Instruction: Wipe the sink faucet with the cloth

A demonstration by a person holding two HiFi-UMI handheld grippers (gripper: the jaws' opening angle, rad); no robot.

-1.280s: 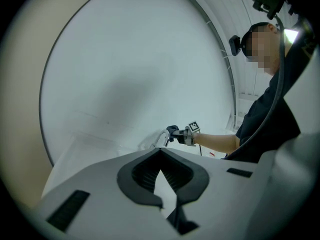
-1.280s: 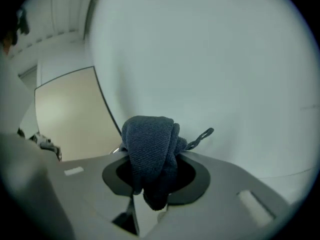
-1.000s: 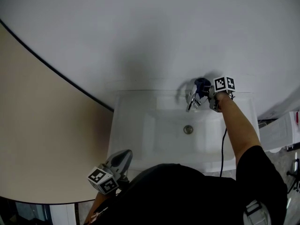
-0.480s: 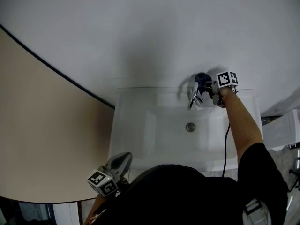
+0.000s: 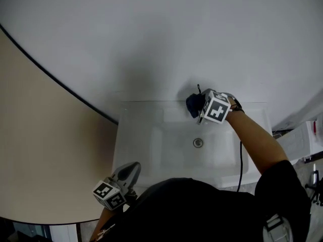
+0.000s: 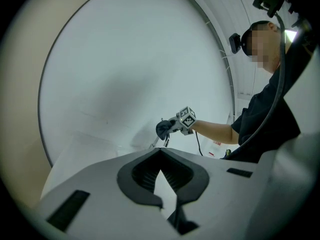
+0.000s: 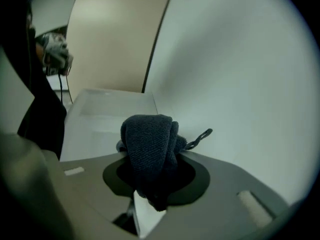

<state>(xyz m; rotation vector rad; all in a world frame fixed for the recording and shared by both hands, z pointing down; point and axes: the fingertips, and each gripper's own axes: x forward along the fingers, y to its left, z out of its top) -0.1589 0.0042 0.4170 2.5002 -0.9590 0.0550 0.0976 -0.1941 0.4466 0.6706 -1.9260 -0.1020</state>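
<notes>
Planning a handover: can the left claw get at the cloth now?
Likely not from there: the left claw hangs at the front-left of the sink; the cloth is at the back in the right claw, whose jaws have just been closing on it. Nothing stands between.

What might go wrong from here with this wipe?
1. The cloth sits bunched in the right gripper, whose jaws have just been closing on it; a small wad may miss parts of the faucet.
2. Gripper and cloth hide the faucet in the head view, so the hard jaws might knock it unseen.
</notes>
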